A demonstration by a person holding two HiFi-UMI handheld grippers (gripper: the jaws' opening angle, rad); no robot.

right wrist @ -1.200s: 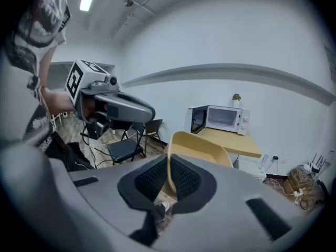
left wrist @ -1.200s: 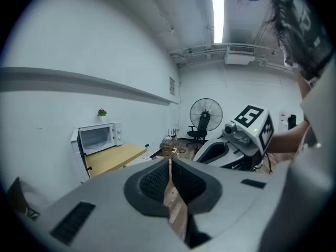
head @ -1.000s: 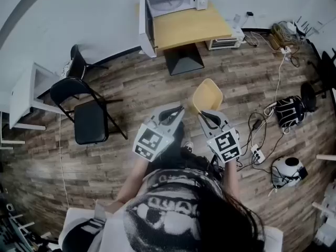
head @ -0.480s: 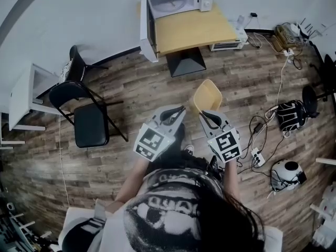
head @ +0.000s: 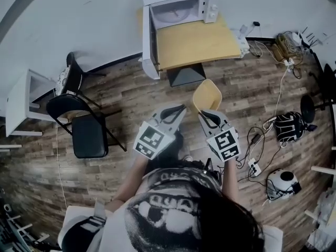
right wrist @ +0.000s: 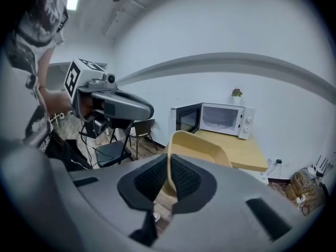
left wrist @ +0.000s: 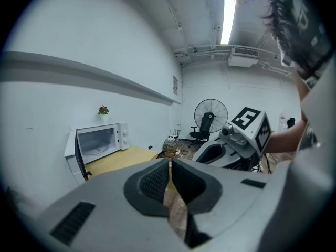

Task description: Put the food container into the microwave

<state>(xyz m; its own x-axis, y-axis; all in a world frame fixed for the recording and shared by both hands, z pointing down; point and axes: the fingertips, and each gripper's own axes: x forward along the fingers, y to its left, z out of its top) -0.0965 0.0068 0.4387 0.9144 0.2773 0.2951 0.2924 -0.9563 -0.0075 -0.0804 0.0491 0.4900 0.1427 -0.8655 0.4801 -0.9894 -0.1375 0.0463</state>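
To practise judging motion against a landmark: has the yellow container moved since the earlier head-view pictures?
Yes. The container, held by the right hand-held gripper, is nearer the wooden table with the microwave; the gap has shrunk.

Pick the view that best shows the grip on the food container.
Right gripper view: close up, the right gripper pinches the food container by its wall. Head view shows it small, from above. Left gripper view misses it.

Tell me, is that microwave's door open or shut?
Open. The door of the microwave stands swung out to one side, leaving the pale inside in plain sight.
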